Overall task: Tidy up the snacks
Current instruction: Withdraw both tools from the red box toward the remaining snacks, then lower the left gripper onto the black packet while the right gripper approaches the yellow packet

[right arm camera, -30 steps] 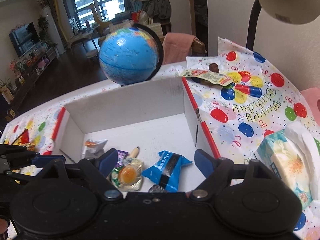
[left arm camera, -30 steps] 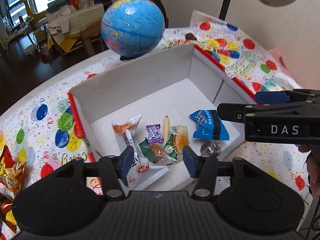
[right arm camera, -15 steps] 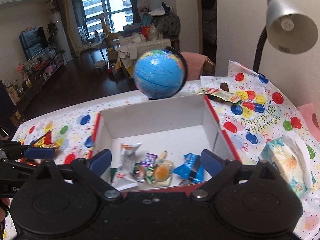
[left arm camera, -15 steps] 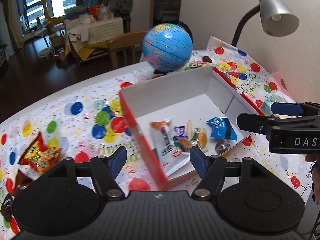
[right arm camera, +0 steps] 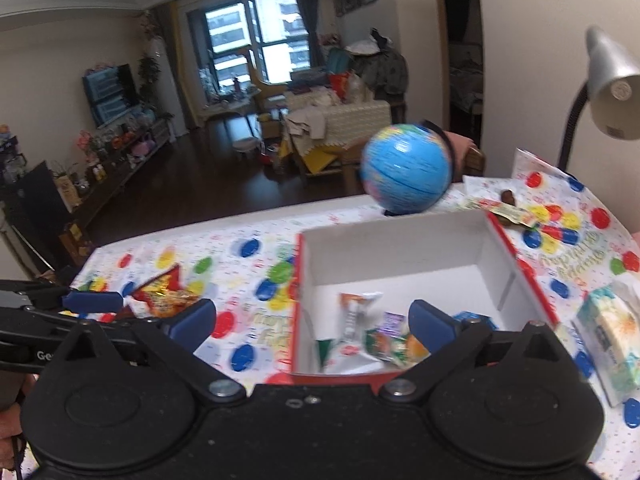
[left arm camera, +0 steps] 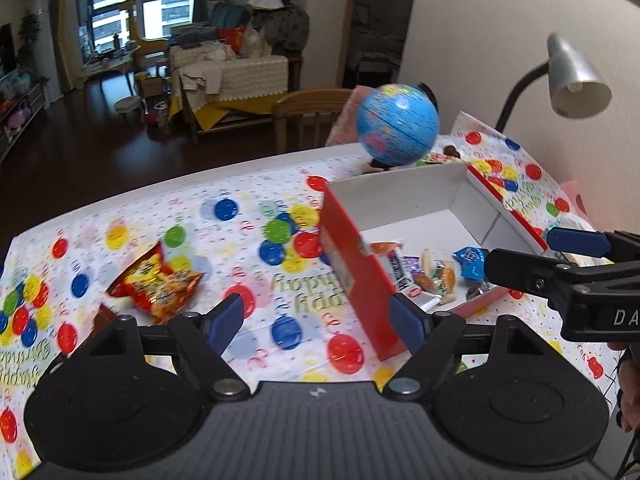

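Note:
A red cardboard box with a white inside [left arm camera: 352,264] [right arm camera: 400,248] sits on the balloon-print tablecloth and holds several small wrapped snacks [left arm camera: 436,276] [right arm camera: 384,336]. A red and yellow snack bag [left arm camera: 158,280] [right arm camera: 166,294] lies on the cloth left of the box. A dark wrapper [left arm camera: 102,316] lies beside it. My left gripper [left arm camera: 318,322] is open and empty, above the cloth between the bag and the box. My right gripper [right arm camera: 312,322] is open and empty, above the box's near left corner. Its arm also shows at the right edge of the left wrist view.
A blue globe [left arm camera: 398,124] [right arm camera: 406,168] stands behind the box. A grey desk lamp [left arm camera: 576,76] [right arm camera: 612,88] hangs over the right side. A tissue pack [right arm camera: 608,340] lies right of the box. More snack wrappers [right arm camera: 508,210] lie at the back right. A wooden chair [left arm camera: 308,116] stands behind the table.
Both grippers have drawn back and up from the box, and the left one has swung left. The snack bag and more of the tablecloth have come into view. Both stay open.

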Available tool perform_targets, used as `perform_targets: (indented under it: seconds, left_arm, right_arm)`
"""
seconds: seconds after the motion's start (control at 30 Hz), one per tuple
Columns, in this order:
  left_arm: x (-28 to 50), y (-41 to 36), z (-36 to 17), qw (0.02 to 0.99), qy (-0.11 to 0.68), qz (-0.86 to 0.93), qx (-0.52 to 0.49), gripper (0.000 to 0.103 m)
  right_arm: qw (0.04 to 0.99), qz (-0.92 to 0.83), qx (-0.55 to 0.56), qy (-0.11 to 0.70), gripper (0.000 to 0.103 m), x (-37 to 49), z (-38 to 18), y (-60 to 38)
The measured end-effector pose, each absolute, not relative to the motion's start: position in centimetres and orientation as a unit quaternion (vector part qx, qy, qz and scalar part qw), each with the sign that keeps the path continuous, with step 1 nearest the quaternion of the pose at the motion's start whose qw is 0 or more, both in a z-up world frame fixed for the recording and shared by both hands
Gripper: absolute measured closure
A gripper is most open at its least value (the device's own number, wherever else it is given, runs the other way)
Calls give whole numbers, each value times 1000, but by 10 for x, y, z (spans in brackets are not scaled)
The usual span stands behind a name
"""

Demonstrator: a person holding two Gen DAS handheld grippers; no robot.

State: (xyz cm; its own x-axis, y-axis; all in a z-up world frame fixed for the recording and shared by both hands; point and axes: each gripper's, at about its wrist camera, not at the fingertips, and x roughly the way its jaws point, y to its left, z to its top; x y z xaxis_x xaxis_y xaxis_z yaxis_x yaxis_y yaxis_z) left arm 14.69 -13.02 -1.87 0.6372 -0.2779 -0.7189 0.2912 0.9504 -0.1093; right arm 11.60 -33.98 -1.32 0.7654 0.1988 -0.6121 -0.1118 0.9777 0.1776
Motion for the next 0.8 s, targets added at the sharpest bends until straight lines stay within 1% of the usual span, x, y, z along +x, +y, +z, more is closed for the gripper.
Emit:
perform_targets:
  seconds: [0.1,0.53,0.8]
  left_arm:
    - [141,-106,-21,905,399,-147,-10,20]
    - [134,1,-41,908,408,-90,-32,20]
    - [136,62,-63,909,413,-46,-7,20]
  right_arm:
    - [937,94,68,328,0,115,-11,-321]
    - [921,155,44,354,0,123,-29,-224]
    - [909,183,22,374,0,132,-48,-168]
